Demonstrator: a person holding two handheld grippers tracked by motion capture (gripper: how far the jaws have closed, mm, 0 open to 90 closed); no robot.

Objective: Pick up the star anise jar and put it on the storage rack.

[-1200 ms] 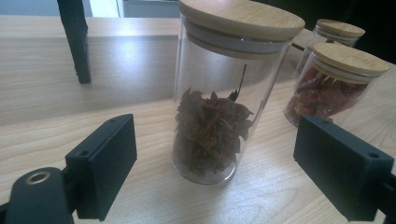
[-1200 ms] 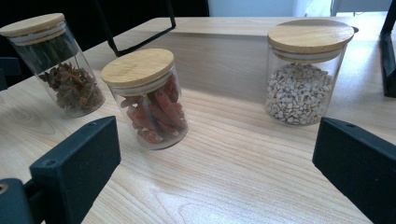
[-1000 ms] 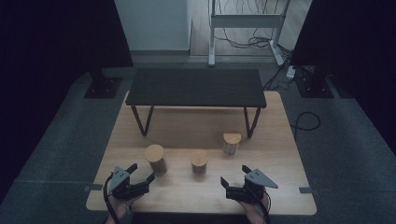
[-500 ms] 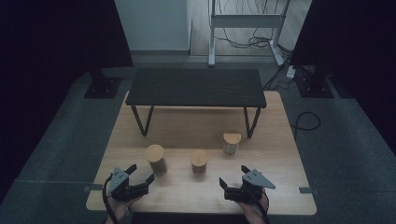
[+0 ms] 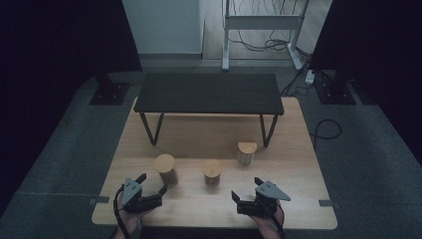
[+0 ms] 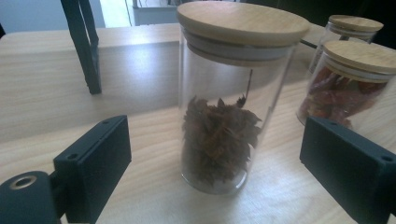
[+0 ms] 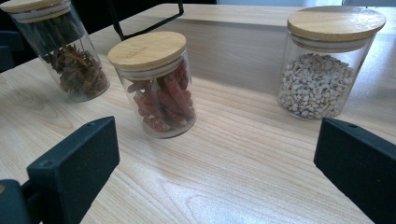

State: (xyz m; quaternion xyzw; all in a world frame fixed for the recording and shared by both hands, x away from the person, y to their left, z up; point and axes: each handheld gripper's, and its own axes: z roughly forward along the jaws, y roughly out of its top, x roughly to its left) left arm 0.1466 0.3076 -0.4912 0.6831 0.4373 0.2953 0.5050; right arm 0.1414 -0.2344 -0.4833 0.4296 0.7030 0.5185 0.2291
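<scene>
Jaws of the left gripper [image 5: 152, 185], held near the front-left corner of the light wooden tabletop [image 5: 298, 209], have just been opening and stand wide, nothing pressed between them. A tall glass jar of star anise with a bamboo lid [image 6: 224, 100] is seen just ahead. The right gripper [image 5: 248, 190], near the front edge, is spread open too.

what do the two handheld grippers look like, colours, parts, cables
Both are black. The left gripper and the right gripper each carry a grey three-cornered plate on top and end in two flat, rectangular black jaws with small screw holes. A dark cable loops down from the left one beside the hand. No sleeve is visible.
</scene>
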